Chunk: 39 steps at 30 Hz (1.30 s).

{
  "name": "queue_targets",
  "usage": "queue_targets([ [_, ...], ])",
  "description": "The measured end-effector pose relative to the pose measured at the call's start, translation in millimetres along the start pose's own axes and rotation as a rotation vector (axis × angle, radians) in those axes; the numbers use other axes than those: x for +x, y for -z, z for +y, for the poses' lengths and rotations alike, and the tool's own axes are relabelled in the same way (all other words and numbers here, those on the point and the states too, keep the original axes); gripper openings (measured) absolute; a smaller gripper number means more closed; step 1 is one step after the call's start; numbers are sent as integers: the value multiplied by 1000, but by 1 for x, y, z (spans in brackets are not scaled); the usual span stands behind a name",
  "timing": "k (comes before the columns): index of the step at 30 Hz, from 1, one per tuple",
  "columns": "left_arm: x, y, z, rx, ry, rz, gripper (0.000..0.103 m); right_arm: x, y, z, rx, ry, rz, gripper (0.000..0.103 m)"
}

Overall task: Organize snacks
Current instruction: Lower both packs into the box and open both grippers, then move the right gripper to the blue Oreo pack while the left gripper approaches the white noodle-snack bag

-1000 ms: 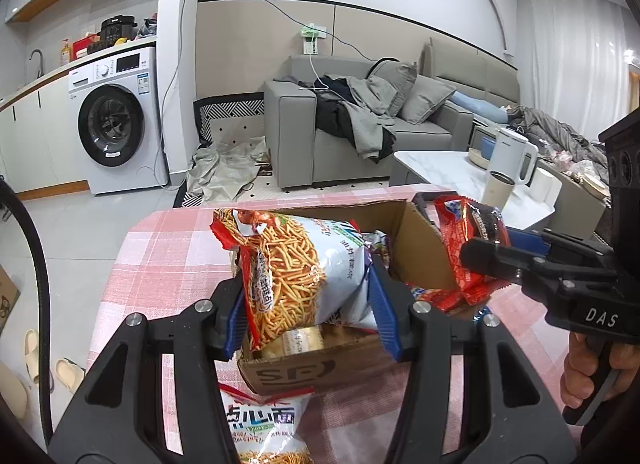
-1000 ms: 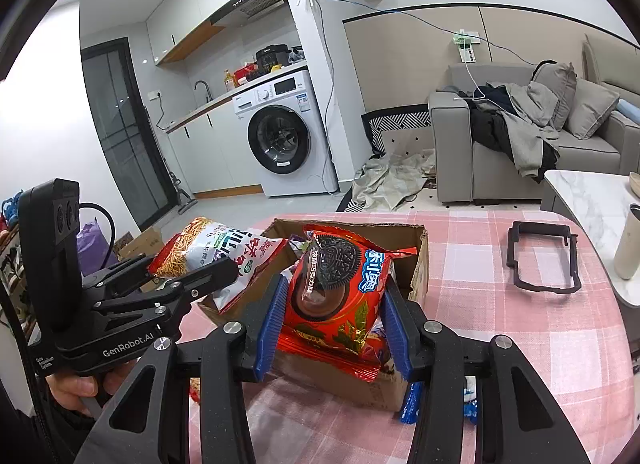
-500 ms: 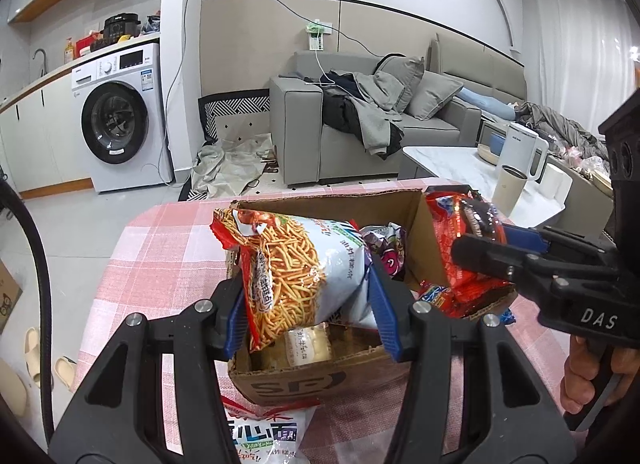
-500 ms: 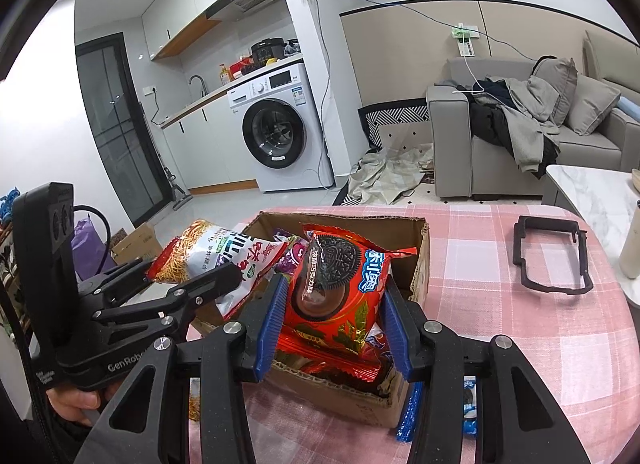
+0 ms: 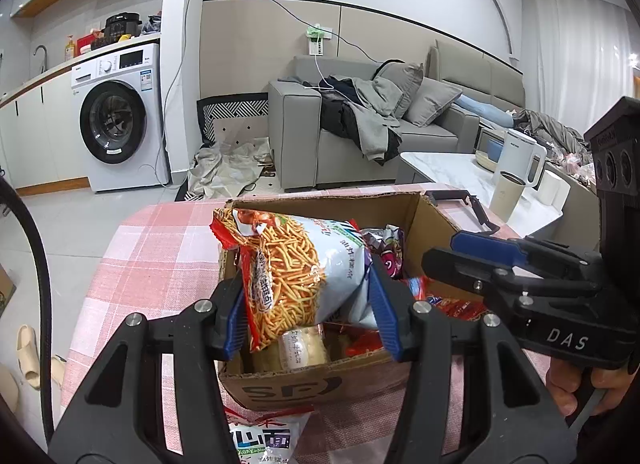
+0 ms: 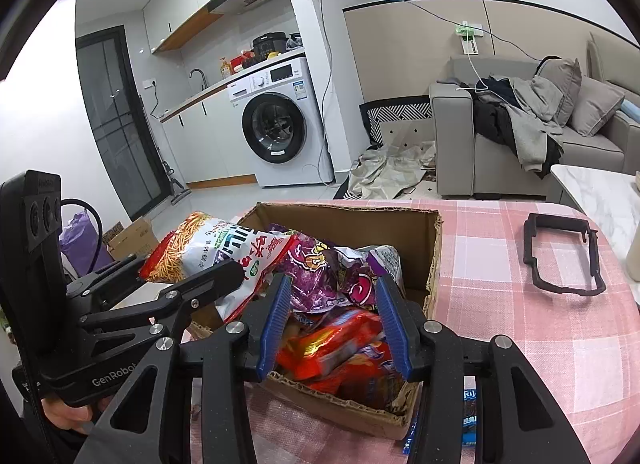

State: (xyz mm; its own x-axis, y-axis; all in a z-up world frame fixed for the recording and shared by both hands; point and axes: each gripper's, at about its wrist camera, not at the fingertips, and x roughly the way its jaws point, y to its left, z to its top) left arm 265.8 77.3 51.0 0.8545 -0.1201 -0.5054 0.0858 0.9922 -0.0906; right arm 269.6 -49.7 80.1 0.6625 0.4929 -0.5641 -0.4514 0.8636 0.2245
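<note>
My left gripper is clamped on a noodle snack bag, the blue pads pressing its two sides, and the bag hangs just above the open cardboard box right under my fingers. Below the bag, inside the box, a pale wrapped packet lies against the near wall. My right gripper is closed on a red packet, which sits low between the pads, down among the other snacks in the box. Just beyond those fingertips a purple bag lies crumpled on top of the pile. On my side of the box, below the left gripper, another noodle packet lies flat on the pink checked tablecloth, and a blue packet lies beside the box's near corner by my right fingers. Farther right on the cloth sits a black frame, well apart from the box. Beyond the table stand a washing machine and a grey sofa.
</note>
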Motion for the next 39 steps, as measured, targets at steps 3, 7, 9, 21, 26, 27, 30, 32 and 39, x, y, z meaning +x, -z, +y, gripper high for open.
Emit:
queue_targets([
  [3,5,1,-1,5,-3,5,50,0,0,-1,-3,4,-1,47],
  [7,7,3,-4,17,-2,12,50,-5,0,-4,1,13,-10,48],
  [9,7,4,-5,14,2,17,50,-11,1,-5,-3,27,-18,53],
  [21,-6,4,-11,41,2,6,94,-48,9,-35,26,114,-52,97],
  [26,-24,11,-9,49,-14,-6,102,-60,16,-54,72,124,-30,103],
  [27,-28,14,-8,50,-19,-9,102,-64,18,-58,77,124,-37,103],
  [30,-40,22,-4,51,-42,-8,102,-70,24,-64,88,138,-38,103],
  [32,-46,27,0,51,-56,-2,102,-72,27,-69,98,143,-32,103],
  [39,-68,49,22,30,-99,25,102,-77,40,-77,111,136,-22,103],
])
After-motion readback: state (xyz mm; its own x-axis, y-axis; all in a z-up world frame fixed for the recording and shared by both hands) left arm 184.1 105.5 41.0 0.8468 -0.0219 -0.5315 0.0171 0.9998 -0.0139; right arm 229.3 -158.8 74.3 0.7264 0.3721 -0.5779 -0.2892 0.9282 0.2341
